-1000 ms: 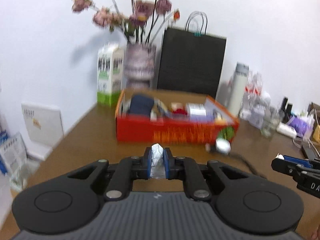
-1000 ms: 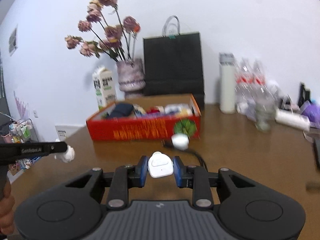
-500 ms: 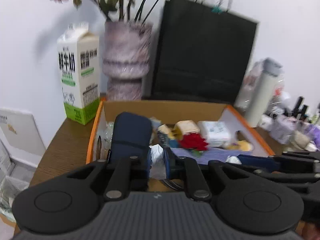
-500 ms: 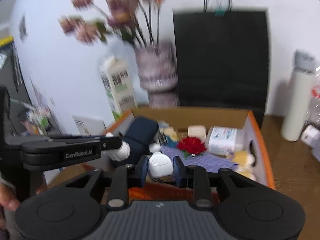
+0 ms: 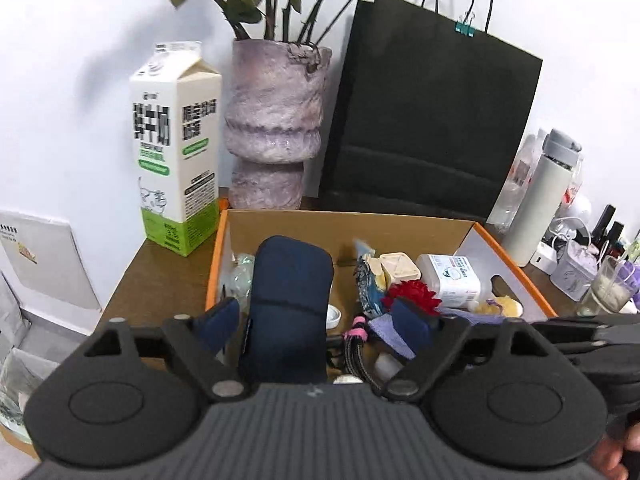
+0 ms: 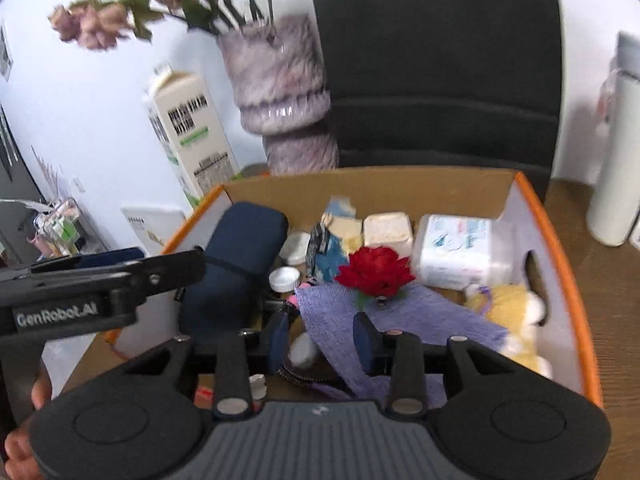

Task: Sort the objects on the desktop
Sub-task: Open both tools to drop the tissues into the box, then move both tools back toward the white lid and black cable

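Note:
An orange cardboard box (image 5: 508, 254) (image 6: 568, 280) holds several items: a dark blue case (image 5: 288, 300) (image 6: 236, 264), a red flower (image 5: 412, 294) (image 6: 374, 270), a purple cloth (image 6: 400, 316), a white wipes pack (image 5: 450, 280) (image 6: 456, 250). My left gripper (image 5: 316, 324) is open and empty over the box's near left part, jaws either side of the blue case. My right gripper (image 6: 322, 340) is open and empty above the purple cloth. A small white object (image 6: 302, 350) lies in the box between its jaws.
Behind the box stand a milk carton (image 5: 176, 140), a mottled purple vase with flowers (image 5: 276, 120) and a black paper bag (image 5: 428, 120). A white flask (image 5: 540, 200) and small bottles stand on the brown table at right.
Both grippers moved forward over the box and opened. The crumpled white piece has left the left jaws and the white earbud case has left the right jaws.

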A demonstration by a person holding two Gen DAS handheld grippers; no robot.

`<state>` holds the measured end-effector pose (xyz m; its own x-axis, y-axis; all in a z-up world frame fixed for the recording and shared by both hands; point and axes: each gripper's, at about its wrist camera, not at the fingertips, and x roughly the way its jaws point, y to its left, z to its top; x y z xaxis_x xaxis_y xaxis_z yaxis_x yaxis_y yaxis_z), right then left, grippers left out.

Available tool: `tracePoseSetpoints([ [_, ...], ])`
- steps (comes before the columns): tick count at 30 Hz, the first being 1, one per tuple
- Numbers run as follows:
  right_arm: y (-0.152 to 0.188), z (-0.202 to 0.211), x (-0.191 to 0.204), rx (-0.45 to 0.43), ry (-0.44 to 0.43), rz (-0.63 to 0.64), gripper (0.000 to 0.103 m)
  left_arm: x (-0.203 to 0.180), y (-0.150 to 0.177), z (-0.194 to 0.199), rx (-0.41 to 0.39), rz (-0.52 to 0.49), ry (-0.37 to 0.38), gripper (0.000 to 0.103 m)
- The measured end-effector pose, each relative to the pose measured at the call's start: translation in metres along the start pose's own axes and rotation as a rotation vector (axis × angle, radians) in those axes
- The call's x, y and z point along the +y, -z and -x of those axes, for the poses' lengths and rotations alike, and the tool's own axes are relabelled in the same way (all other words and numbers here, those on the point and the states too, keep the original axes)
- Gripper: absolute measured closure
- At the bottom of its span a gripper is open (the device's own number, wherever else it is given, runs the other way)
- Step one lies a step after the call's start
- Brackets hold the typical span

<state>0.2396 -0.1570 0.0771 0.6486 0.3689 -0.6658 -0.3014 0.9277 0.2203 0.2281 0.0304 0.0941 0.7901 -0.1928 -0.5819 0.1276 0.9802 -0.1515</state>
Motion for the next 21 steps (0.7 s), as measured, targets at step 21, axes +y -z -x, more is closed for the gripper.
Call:
tracePoseSetpoints([
  [21,0.191,0.137,0.004,-0.143,0.215,0.061,0.028,-0.032,0.160,0.123,0.042,0.073,0.011,0.000],
])
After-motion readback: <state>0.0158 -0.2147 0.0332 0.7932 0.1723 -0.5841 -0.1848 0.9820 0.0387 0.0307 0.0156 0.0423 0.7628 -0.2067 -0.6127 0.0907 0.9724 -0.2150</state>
